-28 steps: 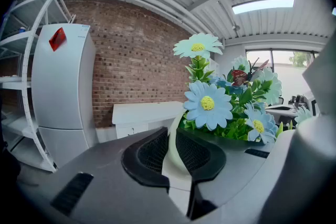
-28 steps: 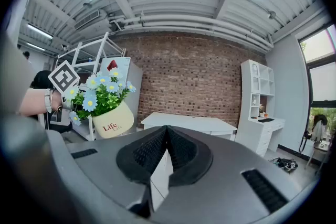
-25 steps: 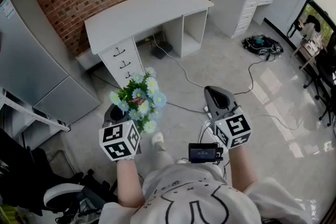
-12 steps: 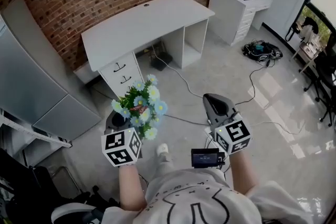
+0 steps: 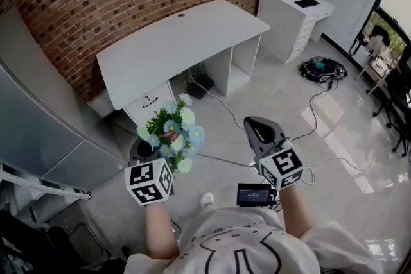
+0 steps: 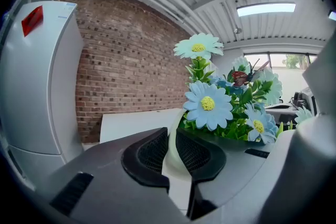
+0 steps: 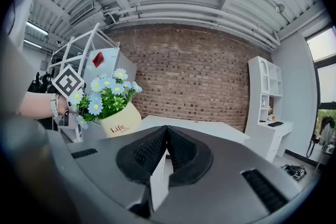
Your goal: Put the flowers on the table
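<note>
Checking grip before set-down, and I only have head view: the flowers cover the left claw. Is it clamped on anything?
Observer: Yes. In the left gripper view the left claw is shut on the cream wall of the pot, at its rim.
Operator: Any print on the pot? I can't see its side.
Observer: The right gripper view shows "Life" printed on its side.
Operator: Is the right claw carrying anything?
Observer: No. The right claw has its pads meeting at the tips, with nothing between them.
</note>
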The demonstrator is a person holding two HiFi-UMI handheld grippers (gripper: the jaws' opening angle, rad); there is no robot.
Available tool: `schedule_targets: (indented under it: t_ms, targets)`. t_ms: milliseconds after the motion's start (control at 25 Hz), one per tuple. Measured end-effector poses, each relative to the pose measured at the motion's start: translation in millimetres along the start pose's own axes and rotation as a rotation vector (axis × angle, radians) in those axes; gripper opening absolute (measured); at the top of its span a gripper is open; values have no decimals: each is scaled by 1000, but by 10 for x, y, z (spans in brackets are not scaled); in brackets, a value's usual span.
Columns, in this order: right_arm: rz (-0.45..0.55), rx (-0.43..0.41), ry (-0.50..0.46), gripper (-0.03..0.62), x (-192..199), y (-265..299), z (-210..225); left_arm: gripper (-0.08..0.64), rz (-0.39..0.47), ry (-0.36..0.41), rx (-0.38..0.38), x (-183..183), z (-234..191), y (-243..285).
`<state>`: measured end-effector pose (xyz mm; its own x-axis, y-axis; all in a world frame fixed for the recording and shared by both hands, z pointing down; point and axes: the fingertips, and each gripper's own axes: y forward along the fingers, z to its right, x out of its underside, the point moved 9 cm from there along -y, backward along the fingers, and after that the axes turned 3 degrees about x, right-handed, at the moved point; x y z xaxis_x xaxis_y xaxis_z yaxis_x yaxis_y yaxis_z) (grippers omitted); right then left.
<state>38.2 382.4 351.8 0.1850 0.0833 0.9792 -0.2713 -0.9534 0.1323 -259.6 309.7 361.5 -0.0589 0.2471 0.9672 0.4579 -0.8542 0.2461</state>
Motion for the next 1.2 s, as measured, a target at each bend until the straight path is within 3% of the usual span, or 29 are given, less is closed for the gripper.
schedule_targets:
  t_ms: [640,1200]
  targets:
    - [-26,48,21,14,-59,1141,143,54,-4,6,53,-239,-750,1062]
    - [-8,29,37,14,-5,2148,827,54,1,-2,12,-451,-947,2111]
